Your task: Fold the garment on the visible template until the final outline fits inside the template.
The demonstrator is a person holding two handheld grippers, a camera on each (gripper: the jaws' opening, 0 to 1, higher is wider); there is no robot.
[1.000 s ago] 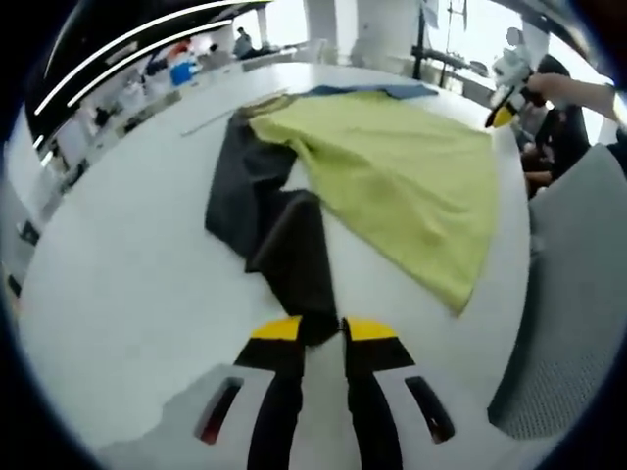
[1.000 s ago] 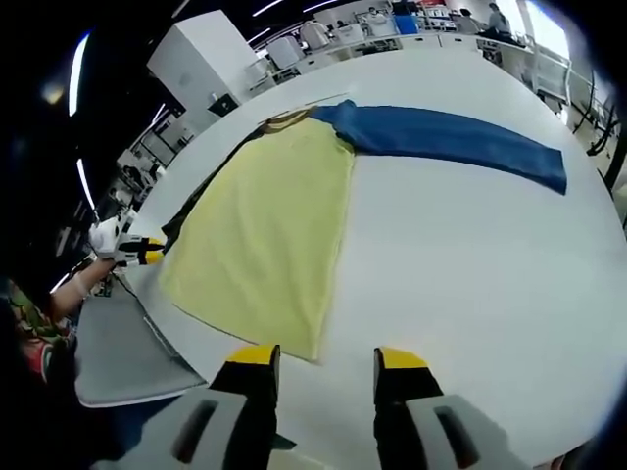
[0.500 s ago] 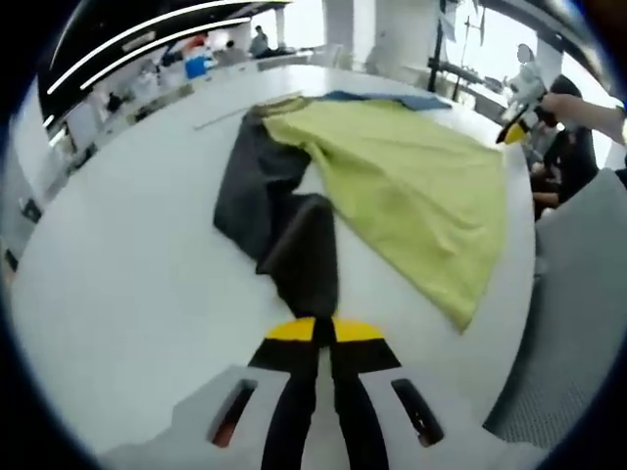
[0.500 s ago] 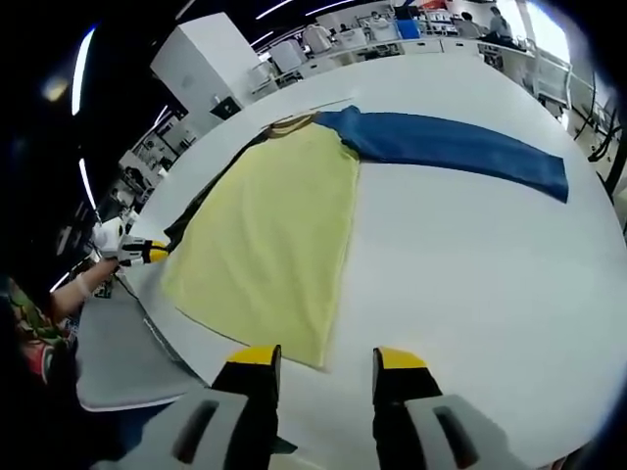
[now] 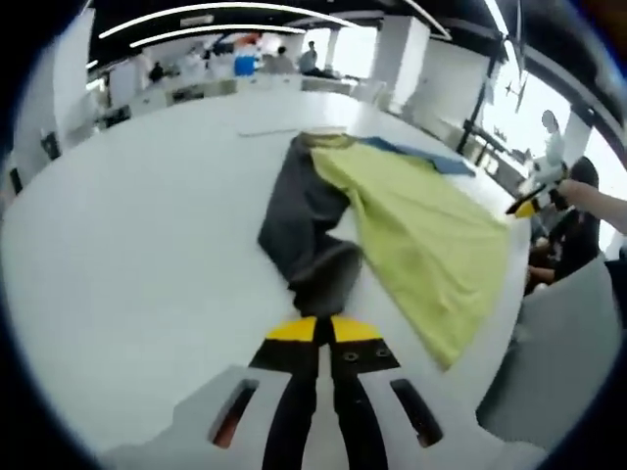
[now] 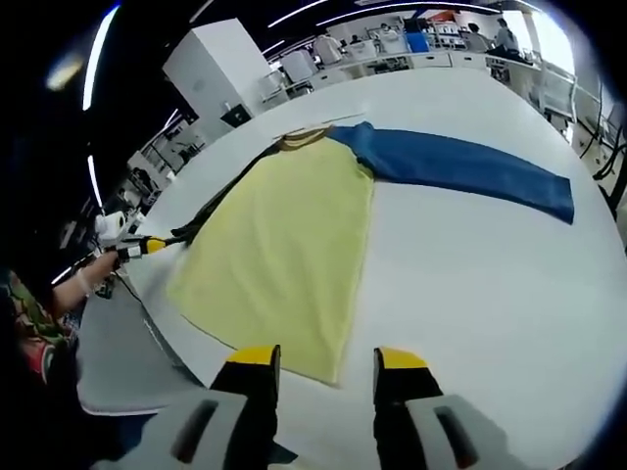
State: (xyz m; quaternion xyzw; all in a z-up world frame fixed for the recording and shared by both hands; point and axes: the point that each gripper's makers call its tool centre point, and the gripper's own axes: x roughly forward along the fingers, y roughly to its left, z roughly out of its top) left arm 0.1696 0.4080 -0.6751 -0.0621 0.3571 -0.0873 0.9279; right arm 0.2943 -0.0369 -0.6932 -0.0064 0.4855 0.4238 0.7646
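My white table [image 5: 118,255] runs wide and round, w/ a grey padded chair [image 5: 549,362] pushed up just beside its near edge; same chair [image 6: 118,352] sits low left in my right gripper view. Far side of the room there's a big white cabinet [image 6: 220,64], rows of workbenches w/ a blue bin [image 6: 427,41], and ceiling strip lights [image 5: 225,10] overhead.

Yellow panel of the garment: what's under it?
The yellow panel lies on the white table. The grey sleeve and blue sleeve emerge beside it; anything beneath is covered.
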